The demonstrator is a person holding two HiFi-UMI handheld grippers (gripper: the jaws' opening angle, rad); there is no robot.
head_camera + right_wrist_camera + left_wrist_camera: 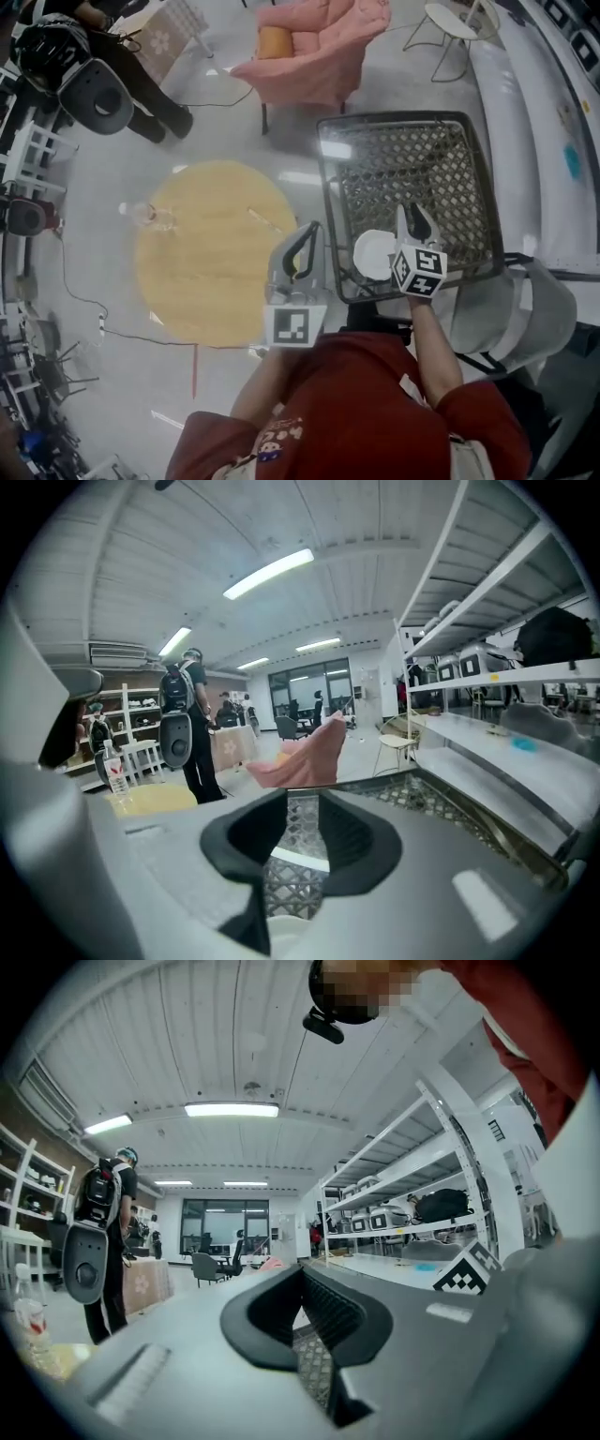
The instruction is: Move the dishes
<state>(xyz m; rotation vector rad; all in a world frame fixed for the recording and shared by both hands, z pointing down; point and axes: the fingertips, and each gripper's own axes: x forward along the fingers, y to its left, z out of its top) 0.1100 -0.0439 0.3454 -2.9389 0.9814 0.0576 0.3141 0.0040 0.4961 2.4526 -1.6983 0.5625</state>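
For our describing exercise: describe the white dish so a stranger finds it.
Look at the dark square lattice table right of the round yellow table. At its near edge, by the right claw, is a round white dish, the only dish there.

Right tool (413, 221) gripping white dish (373, 254) — over black mesh table (412, 159), left tool (305, 240) alongside

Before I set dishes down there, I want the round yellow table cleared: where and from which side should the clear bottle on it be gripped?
Take the bottle across its labelled middle, jaws level, coming in from the side. It stands upright, tall and narrow, close to the rim of the round table, so approaching from that edge likely avoids reaching across the top.
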